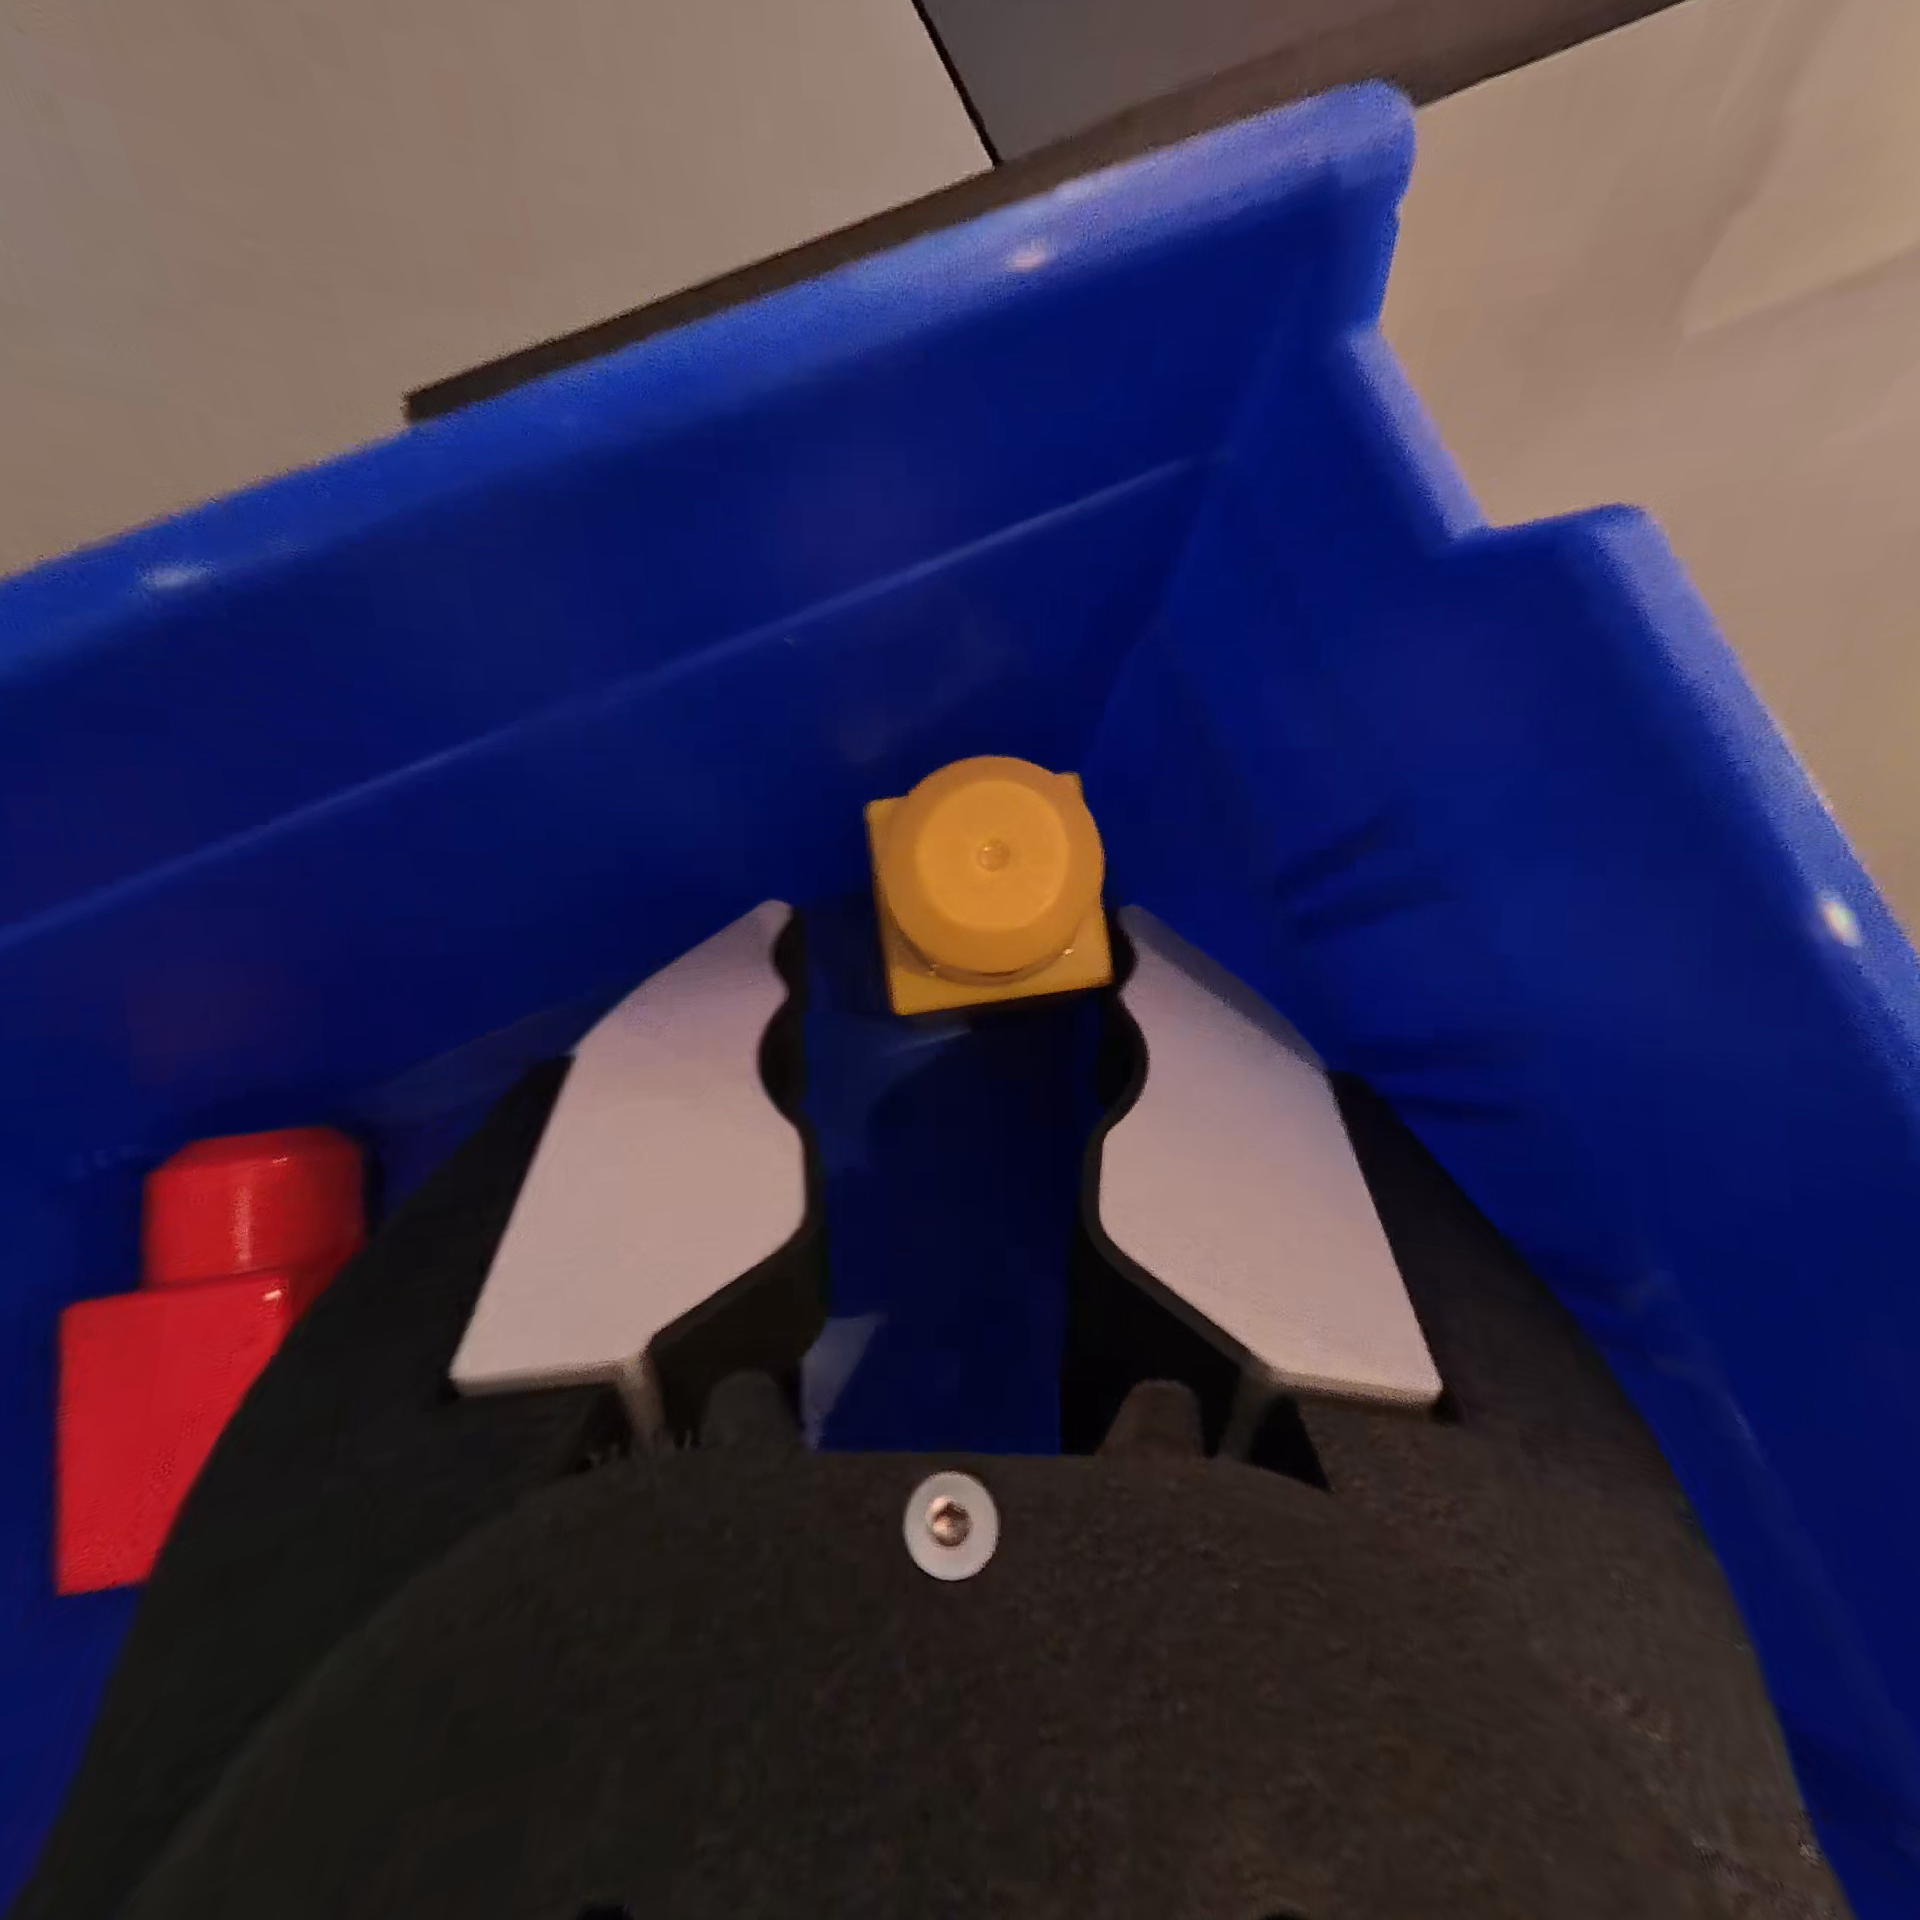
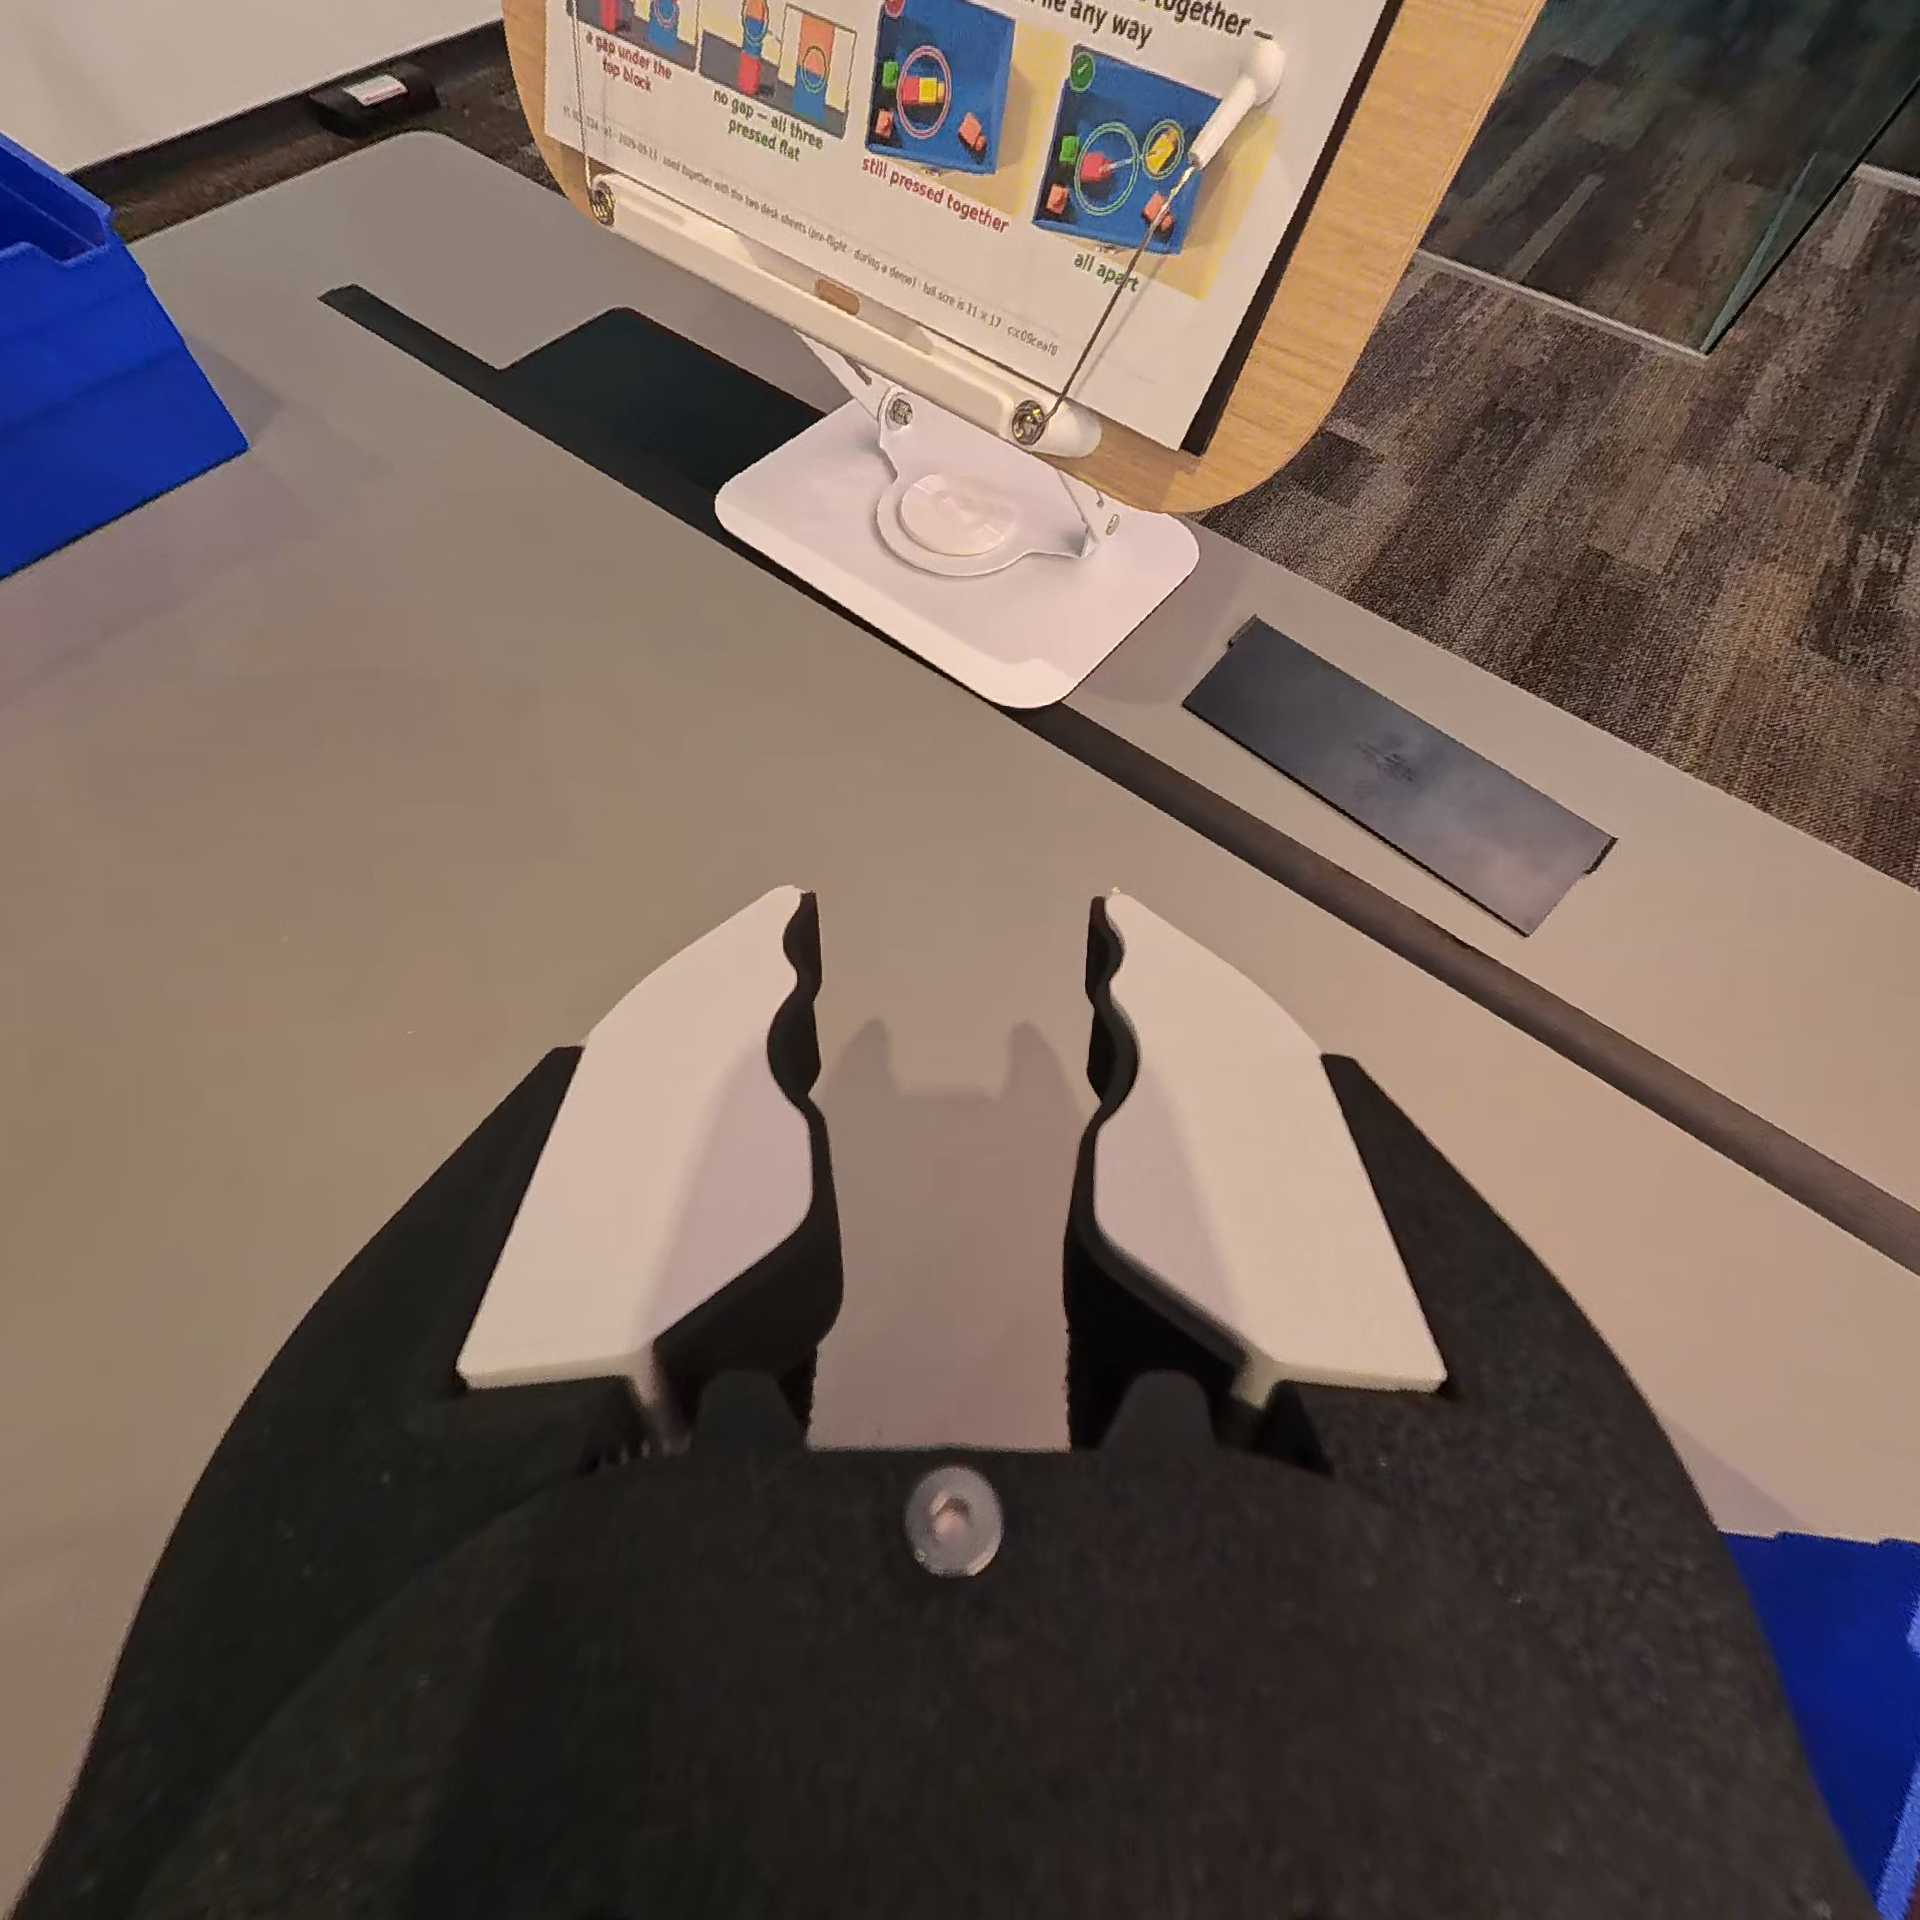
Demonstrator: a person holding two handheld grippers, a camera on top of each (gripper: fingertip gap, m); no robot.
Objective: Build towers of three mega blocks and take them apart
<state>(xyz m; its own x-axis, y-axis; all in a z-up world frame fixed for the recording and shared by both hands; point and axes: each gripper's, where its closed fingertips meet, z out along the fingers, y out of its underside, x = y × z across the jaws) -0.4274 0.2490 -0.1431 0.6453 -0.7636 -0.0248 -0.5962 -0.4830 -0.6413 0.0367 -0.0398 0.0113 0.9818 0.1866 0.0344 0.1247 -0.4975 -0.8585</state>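
Observation:
In the left wrist view, my left gripper (image 1: pixel 954 920) reaches down into a blue bin (image 1: pixel 623 623). It is open, with a yellow mega block (image 1: pixel 987 894) standing stud up between its fingertips. The block's right corner is close to the right fingertip, and there is a gap to the left fingertip. A red mega block (image 1: pixel 208 1340) stands on the bin floor at the left, partly hidden by the gripper body. In the right wrist view, my right gripper (image 2: pixel 954 899) is open and empty above the grey table (image 2: pixel 416 779).
A blue bin (image 2: pixel 83 364) stands at the table's left edge in the right wrist view. Another blue piece (image 2: pixel 1849 1662) shows at the bottom right. A board with an instruction sheet stands on a white base (image 2: pixel 966 613) at the table's far edge. Dark inset panels (image 2: pixel 1392 769) lie beside it, and carpet floor lies beyond. One gripper's finger ends stand about 55 cm off the other's. The blue piece (image 2: pixel 1849 1662) lies around 25 cm away from my right fingertips.

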